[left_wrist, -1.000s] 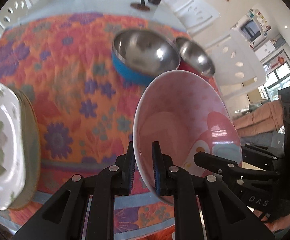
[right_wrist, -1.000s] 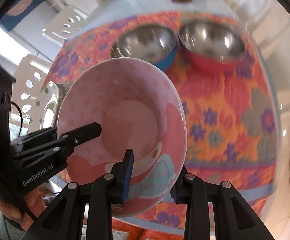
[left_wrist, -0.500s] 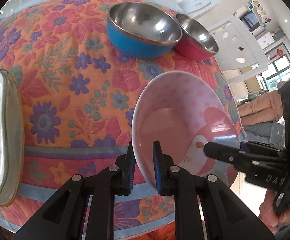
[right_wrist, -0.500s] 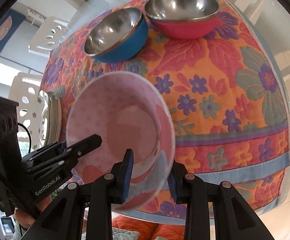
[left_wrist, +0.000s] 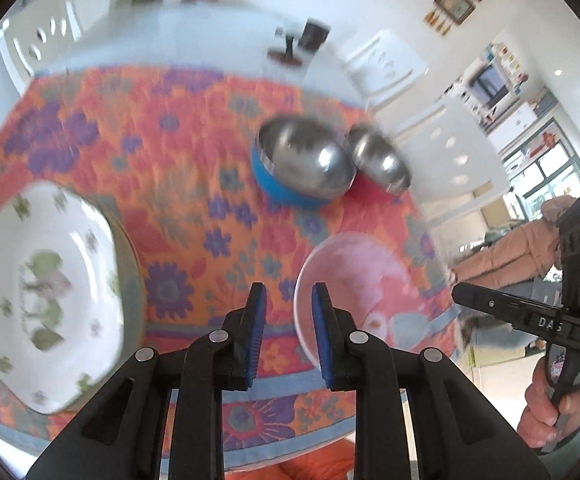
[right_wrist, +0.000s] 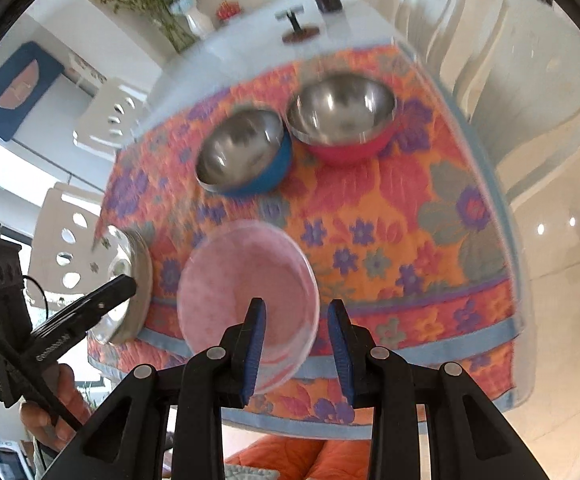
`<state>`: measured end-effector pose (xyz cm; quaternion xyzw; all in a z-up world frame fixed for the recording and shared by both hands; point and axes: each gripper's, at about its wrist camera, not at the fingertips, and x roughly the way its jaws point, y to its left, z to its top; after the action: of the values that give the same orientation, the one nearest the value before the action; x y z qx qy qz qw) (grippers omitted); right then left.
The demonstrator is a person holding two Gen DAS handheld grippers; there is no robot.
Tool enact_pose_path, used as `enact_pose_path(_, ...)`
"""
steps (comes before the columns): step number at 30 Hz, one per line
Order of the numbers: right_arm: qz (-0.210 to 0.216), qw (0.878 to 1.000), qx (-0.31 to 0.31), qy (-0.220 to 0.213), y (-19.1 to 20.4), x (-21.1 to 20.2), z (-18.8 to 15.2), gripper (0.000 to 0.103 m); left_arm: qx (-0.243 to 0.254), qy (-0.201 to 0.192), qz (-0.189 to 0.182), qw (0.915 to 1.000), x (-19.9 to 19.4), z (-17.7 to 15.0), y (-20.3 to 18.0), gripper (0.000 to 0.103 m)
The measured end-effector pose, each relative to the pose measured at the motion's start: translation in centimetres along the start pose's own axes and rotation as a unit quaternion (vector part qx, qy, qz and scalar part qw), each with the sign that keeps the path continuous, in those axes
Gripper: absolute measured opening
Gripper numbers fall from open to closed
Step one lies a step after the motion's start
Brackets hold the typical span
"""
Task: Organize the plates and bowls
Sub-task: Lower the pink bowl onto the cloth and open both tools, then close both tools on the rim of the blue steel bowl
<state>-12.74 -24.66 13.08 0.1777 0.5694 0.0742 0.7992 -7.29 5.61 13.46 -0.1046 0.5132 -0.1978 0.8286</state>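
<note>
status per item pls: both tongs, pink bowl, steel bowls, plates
left tongs: open, holding nothing
right tongs: open, holding nothing
pink bowl: on the cloth near the front edge, upright, empty
blue steel bowl: upright, empty
red steel bowl: upright, empty, beside the blue one
white floral plate: on top of another plate

A pink bowl (left_wrist: 353,280) with a cartoon figure printed inside lies low and right of centre in the left wrist view, tilted with its opening toward the camera. A blue bowl (left_wrist: 301,168) and a red bowl (right_wrist: 343,120), both steel-lined, stand upright and touching in the upper middle. A white plate (left_wrist: 46,292) with green floral print fills the left edge, stacked on another plate.
</note>
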Motion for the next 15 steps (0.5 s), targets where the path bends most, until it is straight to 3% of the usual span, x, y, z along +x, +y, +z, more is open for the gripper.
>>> enact_pose_path(3, 0.005, 0.999, -0.008, -0.043, 1.4, -2.5, 0.9, 0.032, 0.008, -0.038, -0.011, 0.9992, -2.8, 1.3, -0.7, 0.023)
enact_pose_path(5, 0.009, 0.997, -0.011, -0.076, 2.4, -4.3, 1.3, 0.041, 0.012, -0.063, -0.022, 0.9977, -4.7, 2.2, -0.9, 0.028)
enact_pose_path(7, 0.014, 0.994, -0.013, -0.105, 3.3, -5.5, 1.7, 0.058, 0.014, -0.075, -0.029, 0.9967, -5.6, 2.9, -0.9, 0.029)
enact_pose_path(8, 0.017, 0.992, -0.014, -0.123, 3.8, -6.2, 1.9, 0.059, 0.014, -0.08, -0.032, 0.9962, -6.0, 3.3, -0.8, 0.032)
enact_pose_path(12, 0.03, 0.989, -0.02, -0.146, 5.2, -6.8, 2.9, 0.06, 0.003, -0.092, -0.037, 0.995, -6.7, 4.6, 0.0, 0.043)
enact_pose_path(15, 0.023, 0.988, -0.015, -0.15, 5.5, -6.1, 3.6, 0.069, -0.014, -0.1, -0.05, 0.9936, -6.5, 5.6, 0.7, 0.056)
